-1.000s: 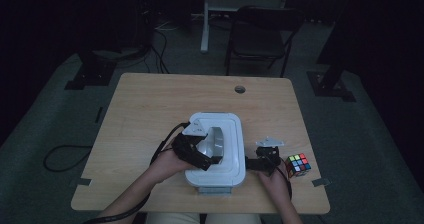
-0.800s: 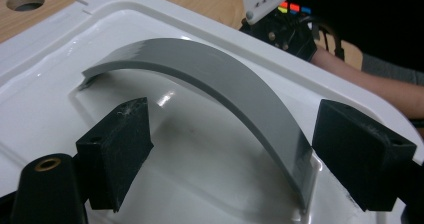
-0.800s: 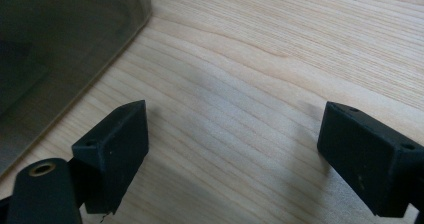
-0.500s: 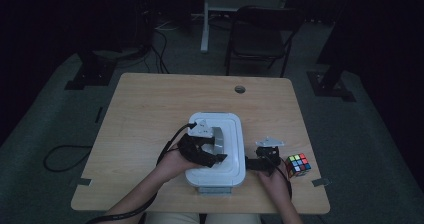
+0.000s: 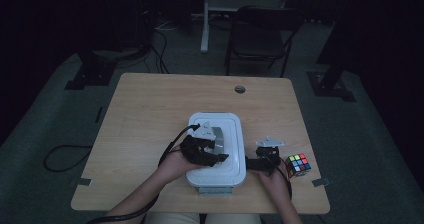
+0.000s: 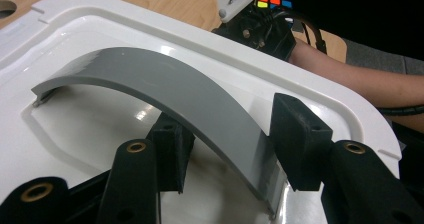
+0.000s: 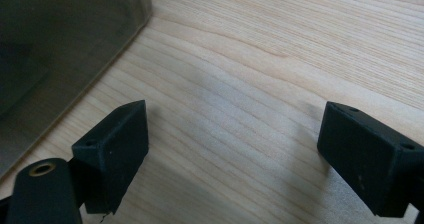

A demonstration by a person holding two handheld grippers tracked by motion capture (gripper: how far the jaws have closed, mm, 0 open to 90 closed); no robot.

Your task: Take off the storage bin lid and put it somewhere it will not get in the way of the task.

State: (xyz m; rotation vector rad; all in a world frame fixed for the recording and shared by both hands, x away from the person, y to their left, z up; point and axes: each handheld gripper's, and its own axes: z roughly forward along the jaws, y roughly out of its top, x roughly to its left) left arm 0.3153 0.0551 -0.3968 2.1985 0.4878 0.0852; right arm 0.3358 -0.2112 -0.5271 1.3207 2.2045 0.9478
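Two tongs are seen in the high view: the left tongs point(image 5: 212, 149) are set over the white lidded box point(image 5: 235, 154) in the middle of the surface point(image 5: 145, 119), while the right tongs point(image 5: 261, 163) wait just beside it, near the colour cube point(image 5: 298, 164). In the left gripper view, the jaws have just been closing around the grey arched handle point(image 6: 165, 91), which stands between them so that the lid may be lifted; whether the pads already press on it cannot be told. In the right gripper view, the jaws are spread with nothing between them, low over bare wood.

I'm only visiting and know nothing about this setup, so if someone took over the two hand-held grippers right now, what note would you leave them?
Left gripper: jaws have just been closing around the grey handle of the white box lid; whether the pads press yet is unclear.
Right gripper: jaws open, resting on the wooden table beside the box, holding nothing.
Rubik's cube: on the table right of the right gripper, untouched.
Done: handle reached.
Left: probably grip firmly and lift the lid, which is still on.
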